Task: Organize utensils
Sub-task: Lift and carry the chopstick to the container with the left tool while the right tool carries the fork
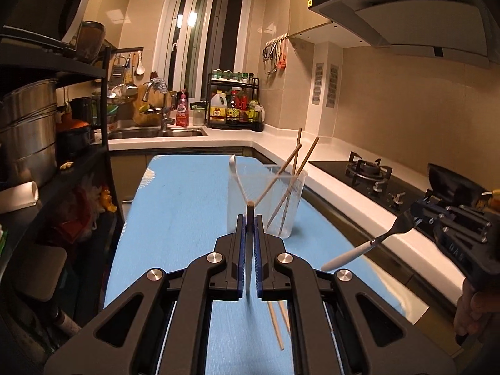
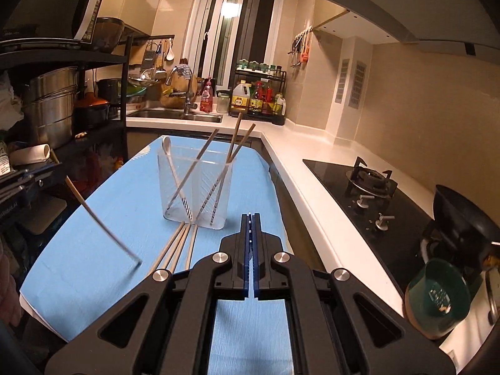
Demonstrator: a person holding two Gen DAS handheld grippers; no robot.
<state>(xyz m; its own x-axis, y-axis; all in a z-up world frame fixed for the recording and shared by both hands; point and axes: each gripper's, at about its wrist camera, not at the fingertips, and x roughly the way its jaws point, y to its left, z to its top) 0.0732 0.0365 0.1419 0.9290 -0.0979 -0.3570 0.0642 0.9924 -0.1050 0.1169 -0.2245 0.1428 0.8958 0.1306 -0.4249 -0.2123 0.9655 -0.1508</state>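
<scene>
A clear plastic holder (image 1: 265, 200) (image 2: 197, 190) stands on the blue table (image 1: 187, 206) (image 2: 93, 243). It holds several chopsticks (image 1: 295, 162) (image 2: 232, 143) and a white spoon (image 2: 170, 156). My left gripper (image 1: 250, 218) is shut on a wooden chopstick (image 1: 250, 207) (image 2: 93, 218), held above the table in front of the holder. My right gripper (image 2: 250, 217) (image 1: 418, 215) is shut on a fork with a white handle (image 1: 359, 250), held to the right of the holder. Loose chopsticks (image 2: 181, 243) (image 1: 276, 325) lie on the table in front of the holder.
A white counter (image 2: 312, 168) with a gas hob (image 2: 368, 181) runs along the right. A black wok (image 2: 465, 215) and a green bowl (image 2: 437, 300) sit near right. A shelf with steel pots (image 1: 28, 131) stands left. A sink (image 2: 175, 114) and bottles (image 2: 259, 97) are at the back.
</scene>
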